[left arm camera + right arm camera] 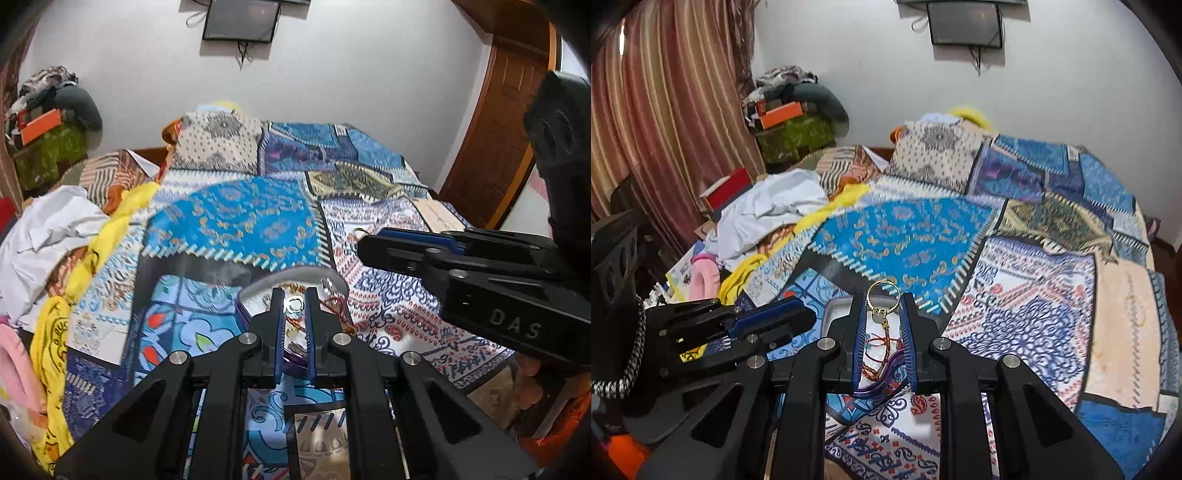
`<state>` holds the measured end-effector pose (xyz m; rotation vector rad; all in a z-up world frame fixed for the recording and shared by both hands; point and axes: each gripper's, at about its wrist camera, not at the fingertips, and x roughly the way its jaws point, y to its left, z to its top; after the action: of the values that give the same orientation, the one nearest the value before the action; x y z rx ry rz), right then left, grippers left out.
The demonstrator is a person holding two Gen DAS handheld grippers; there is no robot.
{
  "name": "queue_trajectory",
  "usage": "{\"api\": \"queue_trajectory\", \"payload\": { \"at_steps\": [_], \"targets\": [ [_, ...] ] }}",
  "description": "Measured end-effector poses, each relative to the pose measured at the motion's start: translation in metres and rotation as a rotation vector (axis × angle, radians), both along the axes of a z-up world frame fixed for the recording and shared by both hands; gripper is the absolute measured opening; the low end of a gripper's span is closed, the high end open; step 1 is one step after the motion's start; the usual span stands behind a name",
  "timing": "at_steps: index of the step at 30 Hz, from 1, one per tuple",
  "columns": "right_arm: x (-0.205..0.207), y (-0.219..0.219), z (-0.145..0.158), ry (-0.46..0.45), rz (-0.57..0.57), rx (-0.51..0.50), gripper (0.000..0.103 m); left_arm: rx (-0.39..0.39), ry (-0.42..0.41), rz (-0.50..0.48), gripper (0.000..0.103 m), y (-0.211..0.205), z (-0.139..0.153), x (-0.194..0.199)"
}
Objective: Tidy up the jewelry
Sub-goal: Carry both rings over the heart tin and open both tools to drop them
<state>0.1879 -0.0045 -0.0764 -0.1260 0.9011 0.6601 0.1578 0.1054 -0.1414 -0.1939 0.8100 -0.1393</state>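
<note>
Two rings (pixel 294 305) (pixel 882 295) pinched, one per gripper (pixel 294 295) (pixel 883 301).

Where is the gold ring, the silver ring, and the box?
gold ring (pixel 882 300), right wrist view, on its lower band.
silver ring (pixel 294 305), left wrist view, on its band.
box (pixel 291 275), left wrist view, on its raised pale rim.

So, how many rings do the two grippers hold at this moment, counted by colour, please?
Silver ring: 1, between the pads of the left gripper
Gold ring: 1, between the pads of the right gripper
Total: 2 rings
</note>
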Motion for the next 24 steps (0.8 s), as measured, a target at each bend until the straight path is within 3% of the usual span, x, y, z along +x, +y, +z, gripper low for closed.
{"api": "queue_trajectory", "payload": {
  "at_steps": [7,15,24],
  "targets": [
    [0.009,0.007,-0.019,0.071,0.014,-0.002,0.016,-0.017,0.047,-0.024,0.008,-0.003,-0.020,0.007],
    [0.012,0.012,-0.024,0.136,0.029,0.007,0.021,-0.015,0.046,-0.016,0.009,-0.002,-0.015,0.006],
    [0.000,0.002,0.010,0.051,0.006,0.024,0.022,0.006,-0.013,0.024,0.009,0.004,0.022,-0.009]
  ]
}}
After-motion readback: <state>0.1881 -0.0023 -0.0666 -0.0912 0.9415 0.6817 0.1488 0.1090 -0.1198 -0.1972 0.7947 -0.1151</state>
